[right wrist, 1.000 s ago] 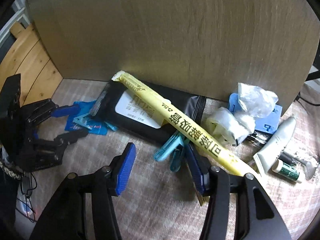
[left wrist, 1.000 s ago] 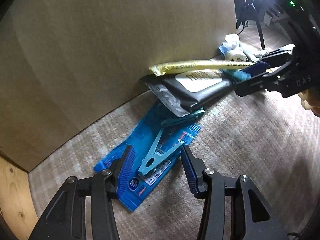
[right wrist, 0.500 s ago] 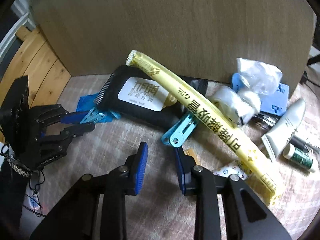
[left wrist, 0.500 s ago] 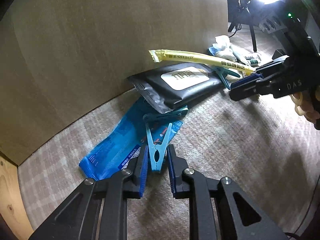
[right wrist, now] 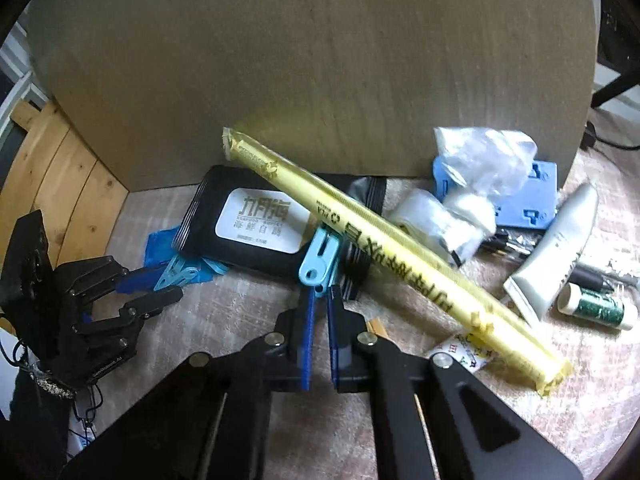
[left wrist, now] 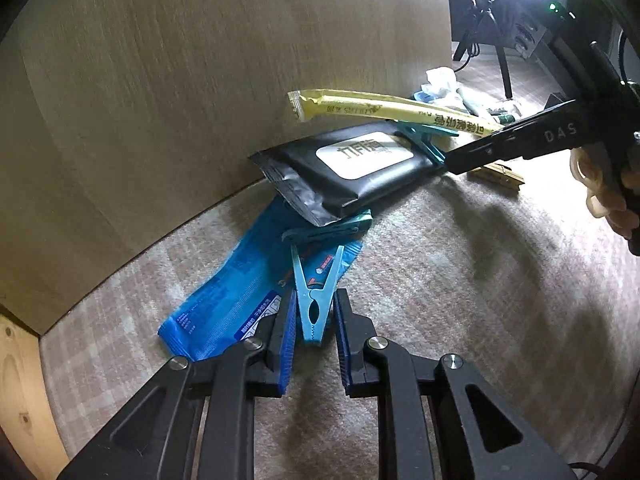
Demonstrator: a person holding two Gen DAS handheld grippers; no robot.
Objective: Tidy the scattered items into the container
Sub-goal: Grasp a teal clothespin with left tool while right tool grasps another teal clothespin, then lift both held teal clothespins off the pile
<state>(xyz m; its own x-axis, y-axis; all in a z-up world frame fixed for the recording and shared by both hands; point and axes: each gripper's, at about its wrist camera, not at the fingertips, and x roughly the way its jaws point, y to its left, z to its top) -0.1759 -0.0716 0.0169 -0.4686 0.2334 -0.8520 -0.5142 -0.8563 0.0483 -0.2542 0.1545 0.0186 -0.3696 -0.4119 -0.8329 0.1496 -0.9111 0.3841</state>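
My left gripper (left wrist: 315, 316) is shut on a light blue clothespin (left wrist: 315, 304) that lies over a blue wrapper (left wrist: 236, 300). My right gripper (right wrist: 320, 306) is shut on another light blue clothespin (right wrist: 320, 258) beside a black wipes pack (right wrist: 256, 224). A long yellow packet (right wrist: 380, 248) lies tilted across the pack and this clothespin. In the left wrist view the right gripper (left wrist: 452, 158) holds its clothespin (left wrist: 424, 144) at the pack (left wrist: 352, 168). A third teal clothespin (left wrist: 328, 230) lies under the pack's corner.
A brown cardboard wall (right wrist: 312, 72) stands right behind the items. At the right lie a white tube (right wrist: 556, 248), a green-labelled stick (right wrist: 596, 306), white plastic bags (right wrist: 476, 160) on a blue block (right wrist: 536, 196), and a wooden clothespin (left wrist: 500, 172). The floor is beige carpet (left wrist: 460, 280).
Both grippers have closed from wide open onto their clothespins. The right gripper has moved in toward the wipes pack, and the yellow packet's near end has shifted with it.
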